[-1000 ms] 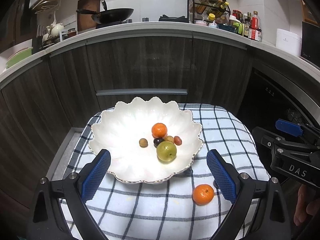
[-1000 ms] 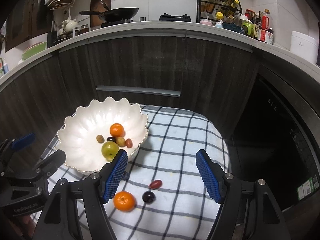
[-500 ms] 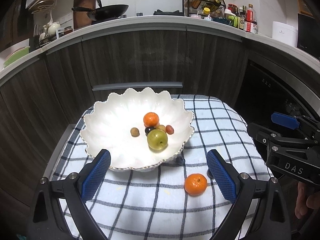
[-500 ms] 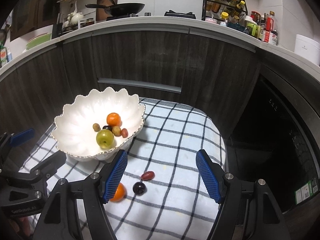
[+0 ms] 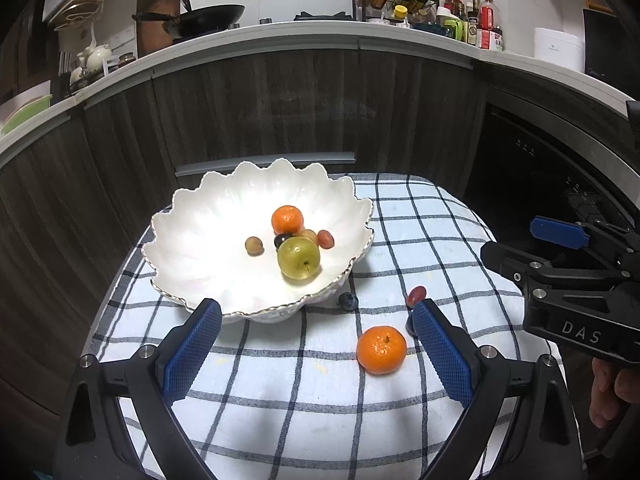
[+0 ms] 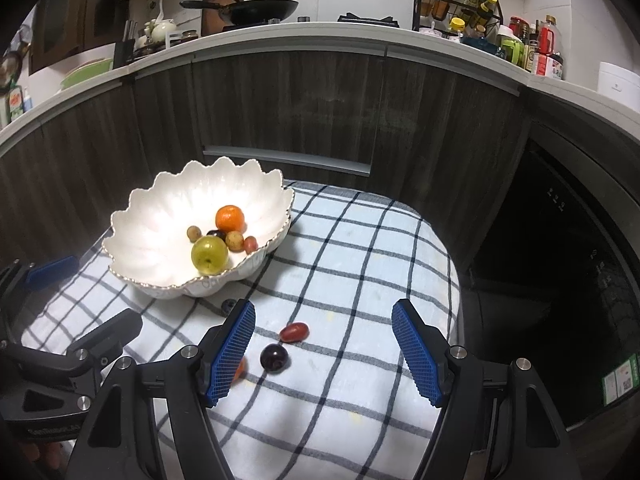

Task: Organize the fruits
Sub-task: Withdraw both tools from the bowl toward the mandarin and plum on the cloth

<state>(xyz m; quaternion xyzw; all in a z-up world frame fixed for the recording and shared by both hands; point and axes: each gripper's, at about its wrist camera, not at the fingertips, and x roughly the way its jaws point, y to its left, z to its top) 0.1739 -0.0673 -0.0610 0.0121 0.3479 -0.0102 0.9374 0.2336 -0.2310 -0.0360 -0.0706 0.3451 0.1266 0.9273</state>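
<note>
Pick-up stage: we hold both the left gripper [image 5: 316, 344] and right gripper [image 6: 324, 350] spread and empty above loose tangerine [image 5: 381, 349], dark cherry [image 6: 274, 358] and red grape [image 6: 294, 332], bowl [image 5: 192, 216] next.

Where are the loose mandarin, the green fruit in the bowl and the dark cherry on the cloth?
loose mandarin [image 5: 381, 349], left wrist view, middle of its top face.
green fruit [image 5: 299, 258], left wrist view, centre of its skin, inside the bowl.
dark cherry [image 6: 274, 358], right wrist view, centre of its glossy top.

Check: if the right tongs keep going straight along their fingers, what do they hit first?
Probably the dark grape, with the red grape just beyond, on the checked cloth. The right tongs are open and empty; depth unclear.
</note>
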